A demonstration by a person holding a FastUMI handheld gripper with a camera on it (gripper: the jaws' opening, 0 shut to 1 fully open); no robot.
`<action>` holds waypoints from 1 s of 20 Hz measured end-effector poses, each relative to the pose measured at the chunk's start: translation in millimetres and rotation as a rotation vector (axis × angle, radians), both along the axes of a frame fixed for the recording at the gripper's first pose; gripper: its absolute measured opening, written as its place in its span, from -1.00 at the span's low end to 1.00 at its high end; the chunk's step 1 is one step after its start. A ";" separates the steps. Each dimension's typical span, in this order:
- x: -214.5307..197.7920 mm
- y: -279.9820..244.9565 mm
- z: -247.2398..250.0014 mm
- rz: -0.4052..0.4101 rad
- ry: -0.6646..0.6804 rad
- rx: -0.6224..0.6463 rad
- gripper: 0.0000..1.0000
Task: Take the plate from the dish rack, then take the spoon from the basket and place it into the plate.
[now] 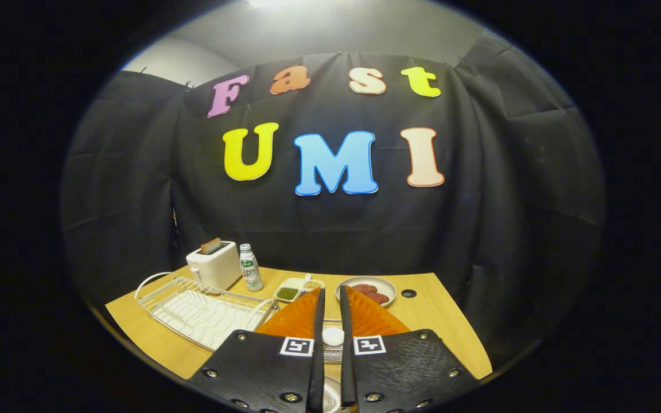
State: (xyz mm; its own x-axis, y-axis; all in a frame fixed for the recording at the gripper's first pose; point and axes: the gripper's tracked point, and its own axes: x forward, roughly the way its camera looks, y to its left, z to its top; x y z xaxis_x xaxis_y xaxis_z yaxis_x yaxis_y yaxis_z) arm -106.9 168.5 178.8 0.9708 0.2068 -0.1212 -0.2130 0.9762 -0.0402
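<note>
Your gripper [330,304] pinches a white thing, likely the spoon; the dish rack [204,312] at the table's left edge stands empty.

Wooden table [434,321], wire dish rack [204,312], toaster [214,265], bottle [249,267], divided dish [296,288], plate of patties [366,288]

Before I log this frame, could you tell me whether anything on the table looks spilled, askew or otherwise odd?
Nothing stands out. The dish rack, toaster and bottle sit upright, food stays inside the plate and tray, and the gripper fingers stand nearly closed with a white item between them.
</note>
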 end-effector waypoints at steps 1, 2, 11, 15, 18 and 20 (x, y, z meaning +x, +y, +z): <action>-3.2 1.8 -6.2 0.004 0.018 -0.008 -0.78; -6.2 3.8 -12.9 0.009 0.040 -0.012 -0.78; -22.0 36.8 -70.8 0.081 0.186 -0.077 -0.78; -25.3 49.8 -82.8 0.115 0.222 -0.090 -0.78; -24.6 55.0 -90.8 0.128 0.243 -0.100 -0.78; -23.1 56.6 -98.2 0.124 0.252 -0.108 -0.78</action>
